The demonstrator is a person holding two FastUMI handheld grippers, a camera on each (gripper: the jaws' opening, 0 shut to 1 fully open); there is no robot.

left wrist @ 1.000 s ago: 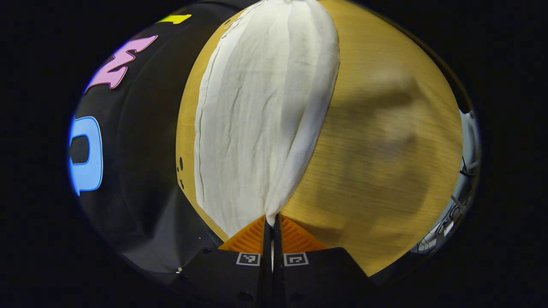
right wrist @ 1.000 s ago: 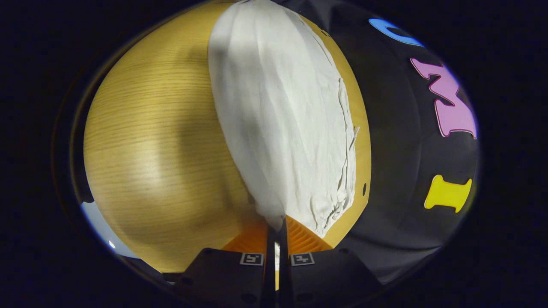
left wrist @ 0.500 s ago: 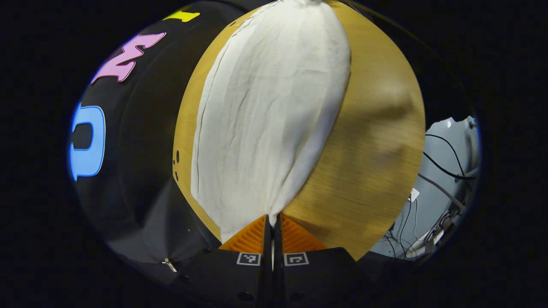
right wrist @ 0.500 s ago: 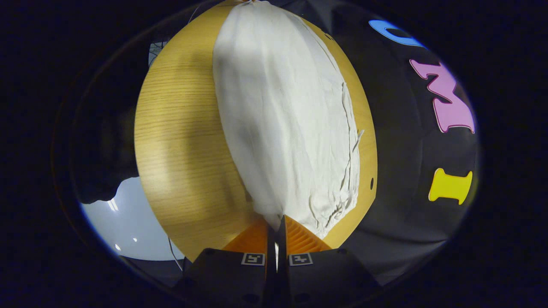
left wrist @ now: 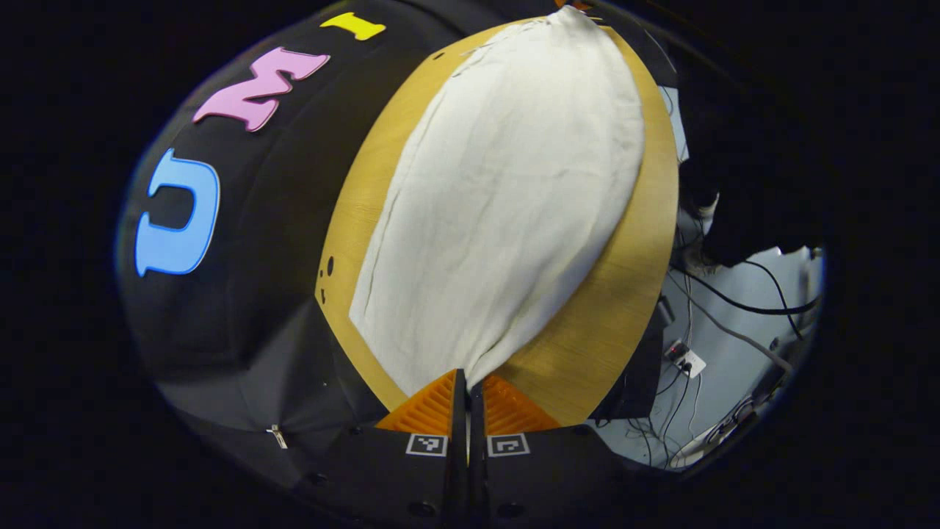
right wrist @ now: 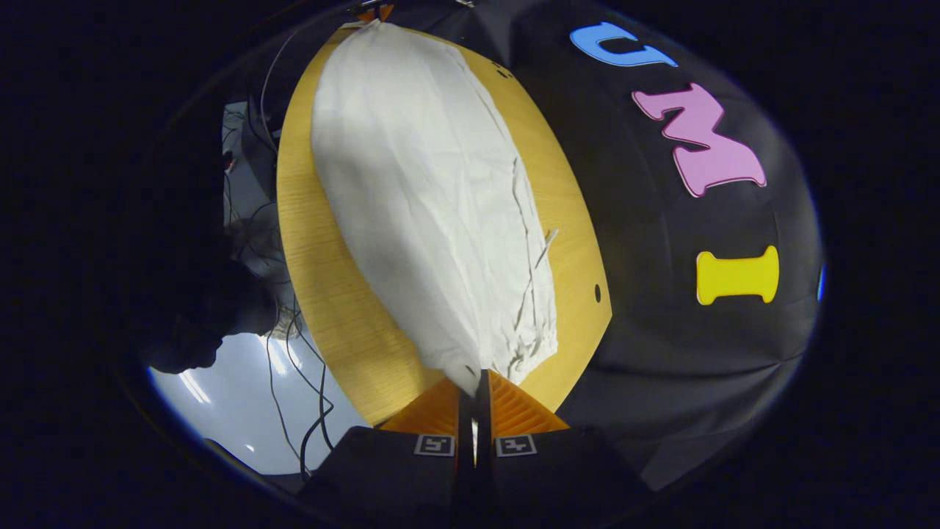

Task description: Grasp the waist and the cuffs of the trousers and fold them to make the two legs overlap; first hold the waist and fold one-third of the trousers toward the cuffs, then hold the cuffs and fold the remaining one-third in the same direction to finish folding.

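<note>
- Your left tool [left wrist: 467,382] is raised above the wooden bench [left wrist: 624,294], fingers pressed together on one end of the white trousers [left wrist: 507,206].
- Your right tool [right wrist: 475,386] is likewise lifted, its fingers pinched on the opposite end, by the gathered seam and loose cord.
- The trousers stretch between both tools, sagging along the bench top, nearer the bench's far edge by the booth wall.
- Each tool carries small square coded markers [left wrist: 427,444]; no readable writing.
- Cables [right wrist: 308,367] trail on the pale floor [right wrist: 220,397] beyond the bench's near edge.
</note>
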